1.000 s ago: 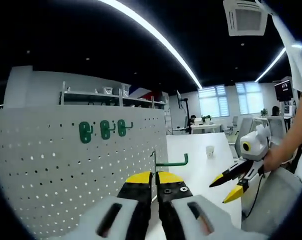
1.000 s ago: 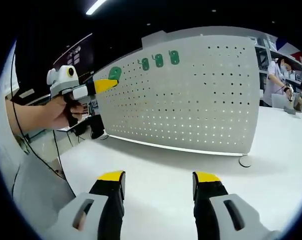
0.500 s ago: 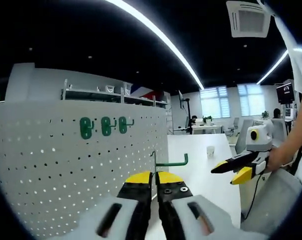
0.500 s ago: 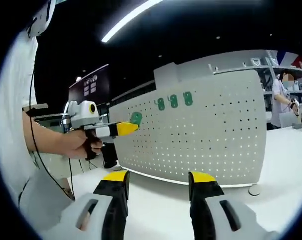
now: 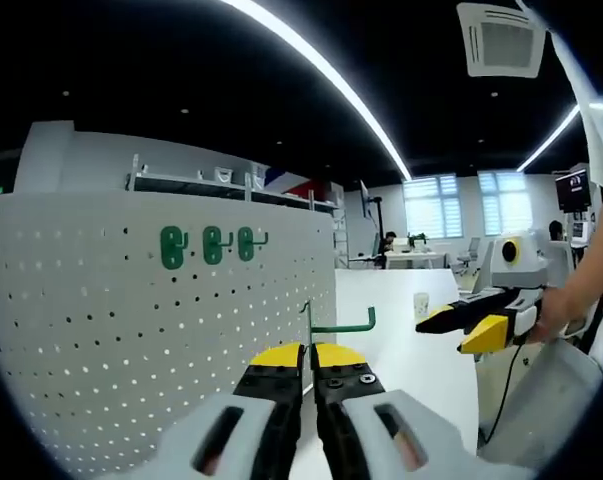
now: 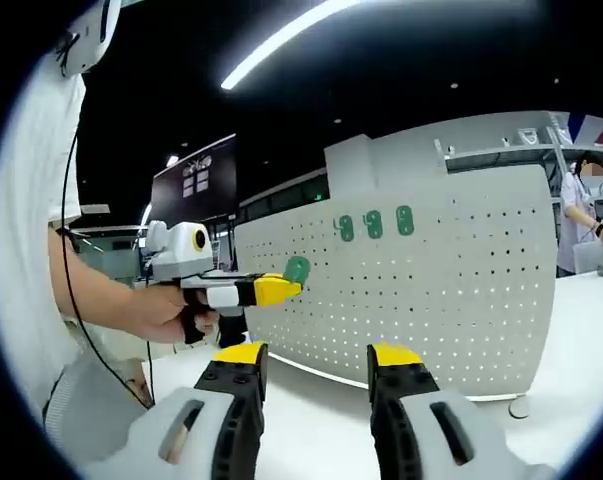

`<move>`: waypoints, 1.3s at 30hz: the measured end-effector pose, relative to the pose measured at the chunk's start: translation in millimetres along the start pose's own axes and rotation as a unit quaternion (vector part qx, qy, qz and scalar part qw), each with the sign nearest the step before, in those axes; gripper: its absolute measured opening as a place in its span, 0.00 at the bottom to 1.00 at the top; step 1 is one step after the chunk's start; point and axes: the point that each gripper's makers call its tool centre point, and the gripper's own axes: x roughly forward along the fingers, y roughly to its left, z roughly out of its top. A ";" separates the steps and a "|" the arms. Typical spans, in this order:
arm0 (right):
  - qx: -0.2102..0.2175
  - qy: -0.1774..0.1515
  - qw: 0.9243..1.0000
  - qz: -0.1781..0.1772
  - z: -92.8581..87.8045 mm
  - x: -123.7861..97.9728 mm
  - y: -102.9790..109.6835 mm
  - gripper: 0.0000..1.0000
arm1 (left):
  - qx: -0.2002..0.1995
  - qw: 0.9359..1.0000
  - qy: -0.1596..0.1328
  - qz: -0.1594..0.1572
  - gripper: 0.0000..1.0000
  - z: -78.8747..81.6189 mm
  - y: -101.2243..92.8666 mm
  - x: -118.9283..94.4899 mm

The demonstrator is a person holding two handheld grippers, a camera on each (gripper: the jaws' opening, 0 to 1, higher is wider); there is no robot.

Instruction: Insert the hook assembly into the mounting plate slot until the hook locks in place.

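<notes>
I am looking at a big office. Long ceiling lights (image 5: 321, 75) glow on a dark ceiling, desks with screens (image 5: 406, 245) sit by bright windows (image 5: 461, 200), and a white pegboard (image 6: 451, 285) stands on a table (image 5: 401, 330) (a person works behind it).

A white table (image 6: 541, 400) carries the scene, and the white perforated mounting plate (image 6: 451, 290) stands upright right on it. Just beside the plate's lower corner, a small round disc (image 6: 522, 407) lies flat on the tabletop. Past the plate's far edge, a small pale cup (image 5: 420, 302) stands on the table (image 5: 401, 330).
</notes>
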 end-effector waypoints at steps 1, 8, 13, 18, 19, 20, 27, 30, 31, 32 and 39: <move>0.007 0.000 1.000 0.000 -0.1 1.7 -0.3 0.38 | -0.001 1.000 -0.001 0.000 0.02 -0.2 -1.1 0.1; 0.013 -0.007 1.000 0.005 4.7 8.1 4.1 0.37 | -0.004 1.000 -0.004 -0.002 0.02 -0.1 -6.2 1.4; 0.013 -0.013 1.000 0.013 10.9 17.9 8.9 0.37 | -0.005 1.000 -0.005 -0.004 0.02 0.3 -8.1 1.6; 0.011 -0.018 0.999 0.026 16.1 27.8 15.1 0.33 | -0.005 1.000 -0.007 -0.002 0.02 1.7 -7.9 -0.2; 0.011 -0.020 0.999 0.027 16.5 29.0 15.2 0.32 | -0.006 1.000 -0.007 -0.002 0.02 1.9 -7.7 -0.4; 0.012 -0.020 0.999 0.029 17.3 31.3 15.8 0.32 | -0.004 1.000 -0.007 -0.001 0.02 2.6 -7.5 -0.9; 0.011 -0.030 0.999 0.040 26.9 43.3 22.8 0.28 | -0.004 1.000 -0.009 0.002 0.02 3.8 -8.0 -3.8; 0.016 -0.035 0.998 0.043 28.9 47.1 22.9 0.25 | -0.009 1.000 -0.011 0.005 0.02 5.1 -6.2 -5.2; 0.017 -0.037 0.998 0.045 29.6 47.3 23.9 0.23 | -0.009 1.000 -0.010 0.007 0.02 4.9 -5.4 -5.7; 0.019 -0.042 0.998 0.049 31.2 48.3 25.5 0.21 | -0.010 1.000 -0.010 0.008 0.02 4.6 -4.6 -6.1; 0.028 -0.045 0.997 0.054 35.5 57.2 27.7 0.19 | -0.012 1.000 -0.013 0.011 0.02 5.4 -4.0 -8.1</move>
